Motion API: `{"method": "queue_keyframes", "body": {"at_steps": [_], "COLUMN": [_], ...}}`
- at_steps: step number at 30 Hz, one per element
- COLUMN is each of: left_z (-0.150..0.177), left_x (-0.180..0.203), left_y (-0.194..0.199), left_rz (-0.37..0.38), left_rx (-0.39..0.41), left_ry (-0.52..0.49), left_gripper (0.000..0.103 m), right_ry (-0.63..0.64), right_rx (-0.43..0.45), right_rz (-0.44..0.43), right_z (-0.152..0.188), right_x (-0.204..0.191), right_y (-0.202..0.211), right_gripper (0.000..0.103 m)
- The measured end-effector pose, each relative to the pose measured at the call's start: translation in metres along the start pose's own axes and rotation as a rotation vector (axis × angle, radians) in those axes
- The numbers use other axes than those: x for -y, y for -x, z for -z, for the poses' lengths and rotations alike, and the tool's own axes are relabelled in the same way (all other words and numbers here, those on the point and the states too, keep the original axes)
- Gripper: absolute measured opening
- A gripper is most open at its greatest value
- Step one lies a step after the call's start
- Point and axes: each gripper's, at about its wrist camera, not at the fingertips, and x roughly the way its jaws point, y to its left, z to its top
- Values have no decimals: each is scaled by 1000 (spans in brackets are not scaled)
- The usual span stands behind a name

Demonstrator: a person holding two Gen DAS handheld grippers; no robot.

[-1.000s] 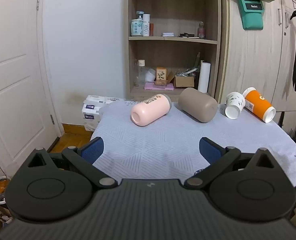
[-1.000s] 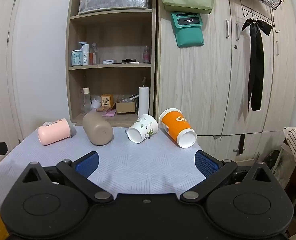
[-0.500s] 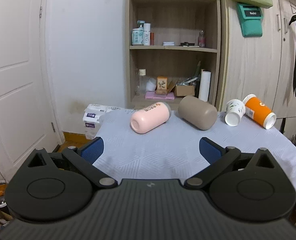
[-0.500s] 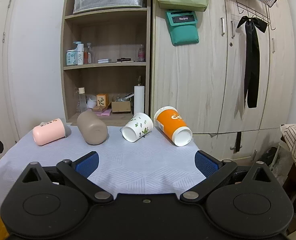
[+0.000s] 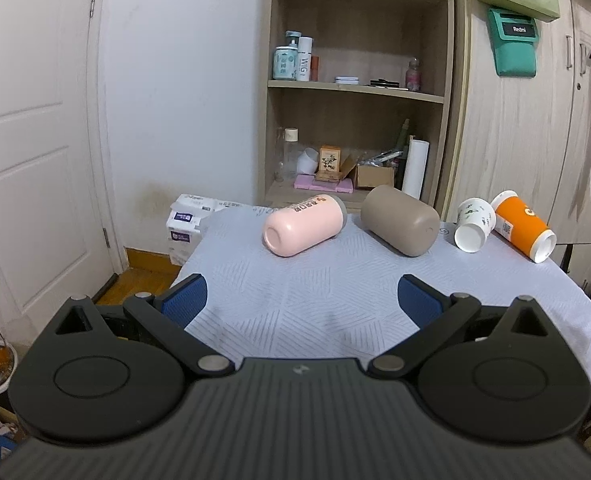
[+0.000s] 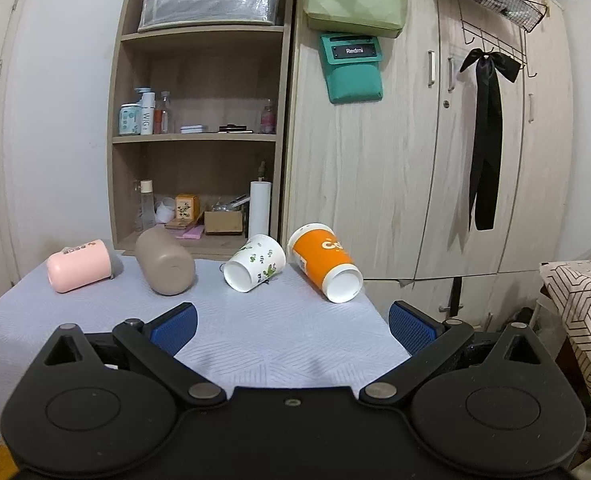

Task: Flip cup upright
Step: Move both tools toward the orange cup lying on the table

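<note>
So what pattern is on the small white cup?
Green leaf sprigs on the white cup, clearest in the right wrist view.

Partly hidden things around the table
Small print on the pink cup (image 5: 304,225) unreadable; orange cup's (image 6: 322,263) lettering partly out of sight

Two wrist views, near table (image 5: 303,300) edge, facing shelf (image 6: 199,140), sharing cups

Four cups lying on sides on pale blue quilted tablecloth (image 6: 279,332): one pink plastic cup (image 6: 80,266), one taupe rounded cup (image 6: 165,267), one white paper cup with green leaf print (image 6: 255,263), one orange paper cup with white rim (image 6: 324,267). Two black grippers with blue pads: left gripper (image 5: 301,298), right gripper (image 6: 291,322). One black ribbon bow (image 6: 487,128) on cupboard.
</note>
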Motion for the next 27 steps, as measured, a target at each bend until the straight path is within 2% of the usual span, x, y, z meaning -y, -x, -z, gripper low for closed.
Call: {"method": "queue_keyframes", "body": {"at_steps": [6,14,19,27], "left_z": [2,5,11,12], "left_x": [3,4,3,2], "left_y": [-3,5,8,7], "left_rz": [-7,10,-15,18], "left_rx": [-4,27,80,60], "left_ry": [-25,2,33,65], "left_gripper": [103,103,103,103], "right_ry": [2,10,34,52], "right_rx": [2,15,35,25], "right_rz": [-4,-13,-15,-6], "right_z": [0,3,6,7], "right_x": [2,-2,-5,-8], "right_y": [-2,-1,1,-1], "right_gripper": [103,103,103,103]}}
